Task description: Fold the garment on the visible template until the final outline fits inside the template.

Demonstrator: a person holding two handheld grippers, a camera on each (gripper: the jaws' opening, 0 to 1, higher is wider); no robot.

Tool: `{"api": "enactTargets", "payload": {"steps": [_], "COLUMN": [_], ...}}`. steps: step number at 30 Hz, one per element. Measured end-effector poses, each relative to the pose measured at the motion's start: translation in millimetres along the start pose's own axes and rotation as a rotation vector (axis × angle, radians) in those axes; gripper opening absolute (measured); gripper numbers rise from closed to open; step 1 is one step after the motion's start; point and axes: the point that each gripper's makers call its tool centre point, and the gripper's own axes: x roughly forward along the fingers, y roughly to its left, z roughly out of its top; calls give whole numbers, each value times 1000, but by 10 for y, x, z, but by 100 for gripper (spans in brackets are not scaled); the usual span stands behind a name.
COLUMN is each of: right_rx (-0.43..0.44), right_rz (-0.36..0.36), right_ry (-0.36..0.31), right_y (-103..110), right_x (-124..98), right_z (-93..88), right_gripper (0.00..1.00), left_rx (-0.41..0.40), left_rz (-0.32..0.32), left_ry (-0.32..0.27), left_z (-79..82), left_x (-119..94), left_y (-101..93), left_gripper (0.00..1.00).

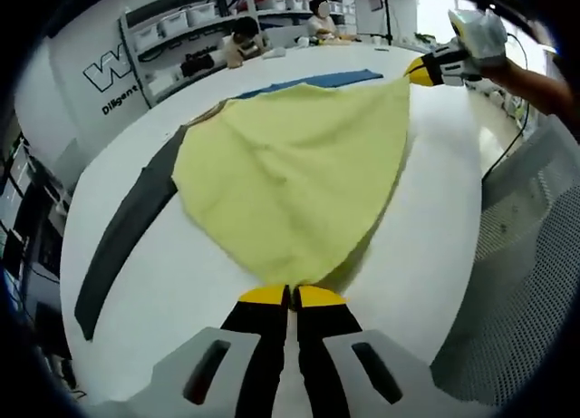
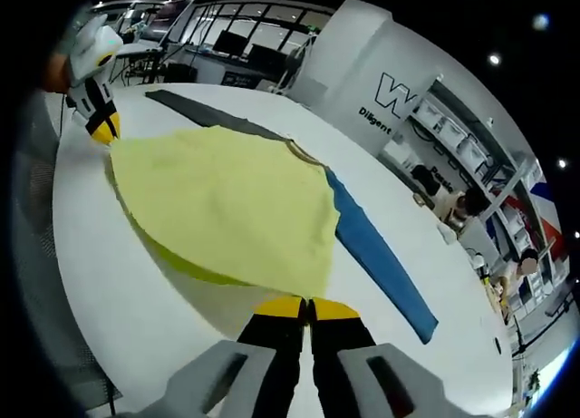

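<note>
Each gripper has two black jaws with yellow tips on a pale grey slotted body (left gripper [image 1: 291, 296], right gripper [image 2: 306, 307]); the person wears a white glove [image 1: 485, 33].

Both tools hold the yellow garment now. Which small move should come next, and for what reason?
Probably carry both corners forward together. The left tool and right tool each pinch a corner of the yellow cloth garment, already lifted and doubled over the white table, between the grey strip and blue strip.

Yellow garment [image 1: 290, 178] lifted, stretched over grey-blue template [image 2: 381, 255]
</note>
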Motion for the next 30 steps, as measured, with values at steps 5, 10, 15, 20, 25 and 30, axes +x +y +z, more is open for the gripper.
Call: {"api": "enactTargets", "payload": {"steps": [5,10,15,20,25,30], "right_rx": [-15,-101,-126,-122,-110,-111], "right_rz": [12,98,219,326,357,386], "right_ry": [7,74,172,245,258,273], "right_y": [33,246,509,739,812,881], "right_x": [-28,-74,-111,-134,-145,-181], "right_z": [-8,-178,-397,-570,-590,-595], "right_gripper": [0,0,0,0,0,0], "left_rx": [-9,8,24,33,20,28], "left_rz": [26,15,0,-12,-15,-22], "left_ry": [-3,26,71,100,110,128], "left_z": [-38,-159,-343,-420,-474,-531], "left_x": [-131,-159,-103,-109,-141,-159], "left_y": [156,146,98,68,94,87], "left_gripper": [0,0,0,0,0,0]}}
